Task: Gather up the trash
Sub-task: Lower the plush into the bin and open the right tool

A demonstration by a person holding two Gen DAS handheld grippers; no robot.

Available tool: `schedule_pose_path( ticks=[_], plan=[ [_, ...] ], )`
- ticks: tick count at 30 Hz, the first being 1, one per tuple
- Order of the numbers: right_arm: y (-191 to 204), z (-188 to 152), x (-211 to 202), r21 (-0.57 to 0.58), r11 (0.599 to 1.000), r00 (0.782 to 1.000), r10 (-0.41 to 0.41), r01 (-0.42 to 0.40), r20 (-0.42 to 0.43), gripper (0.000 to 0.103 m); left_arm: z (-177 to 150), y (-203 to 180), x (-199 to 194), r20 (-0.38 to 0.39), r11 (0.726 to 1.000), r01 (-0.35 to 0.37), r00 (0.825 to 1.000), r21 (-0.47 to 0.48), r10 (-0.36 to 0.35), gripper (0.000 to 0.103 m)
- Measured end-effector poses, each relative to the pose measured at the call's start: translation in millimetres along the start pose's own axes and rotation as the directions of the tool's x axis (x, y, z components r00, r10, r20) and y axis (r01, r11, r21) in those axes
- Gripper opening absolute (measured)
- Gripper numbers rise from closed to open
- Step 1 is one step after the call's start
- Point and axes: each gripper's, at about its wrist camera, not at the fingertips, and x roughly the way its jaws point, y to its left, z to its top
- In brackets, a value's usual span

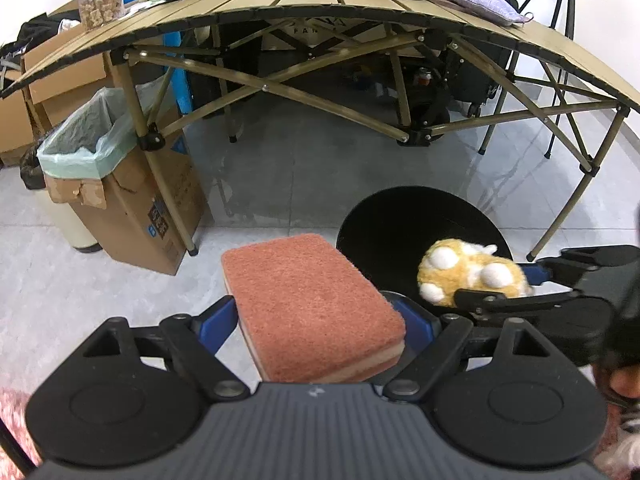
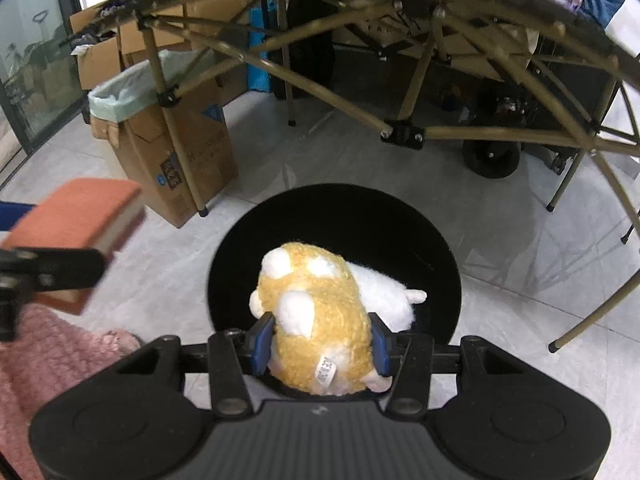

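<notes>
My left gripper (image 1: 320,316) is shut on an orange scouring sponge (image 1: 312,300) and holds it above the floor, left of a round black bin (image 1: 400,216). The sponge also shows at the left in the right wrist view (image 2: 76,216). My right gripper (image 2: 320,340) is shut on a yellow and white plush toy (image 2: 320,320) and holds it over the black bin's opening (image 2: 336,208). The toy and right gripper show at the right in the left wrist view (image 1: 472,276).
A folding camping table (image 1: 320,4) with clutter stands ahead, its legs (image 1: 168,184) near the bin. A cardboard box lined with a green bag (image 1: 92,140) stands at the left. A pink fluffy rug (image 2: 48,356) lies at lower left. The floor is grey tile.
</notes>
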Motion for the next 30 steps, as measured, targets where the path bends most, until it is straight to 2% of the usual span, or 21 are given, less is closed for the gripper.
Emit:
schedule_pose_path(
  ticks=[6,11,17,18,20,23,26,30],
  plan=[
    [-9,-1,36,-0.03,0.999,1.0,0.011,-0.011,-0.008,0.047,4,-3,18,0.002,1.0,-0.028,1.0,0.0,0.028,0.086],
    [-8,-5,64,-0.023,1.0,0.998,0.015,-0.017,-0.066,0.048,3,3,38,-0.053,0.999,-0.031,0.998,-0.018,0.03,0.086],
    [-3,-7,69,-0.055,0.998,0.997,0.011,-0.016,-0.079,0.055,1,7,42,-0.059,0.999,-0.04,0.998,-0.022,0.039,0.086],
    [-3,-6,67,-0.053,0.999,0.997,0.005,-0.008,-0.072,0.057,1,7,41,-0.057,0.999,-0.038,0.998,-0.026,0.037,0.086],
    [-4,-3,62,-0.037,0.999,0.998,0.002,-0.004,-0.056,0.073,1,7,39,-0.051,0.999,-0.035,0.998,-0.03,0.033,0.086],
    [-11,1,49,-0.004,1.0,1.0,-0.007,0.007,-0.027,0.089,1,6,37,-0.04,0.999,-0.035,0.999,-0.027,0.034,0.086],
    [-19,3,37,0.04,0.999,1.0,-0.013,0.014,-0.017,0.099,1,4,37,-0.036,0.999,-0.037,0.999,-0.025,0.036,0.086],
    [-28,3,23,0.074,0.997,0.999,-0.031,0.032,-0.022,0.103,3,1,35,-0.027,0.999,-0.035,0.999,-0.017,0.034,0.086]
  ],
)
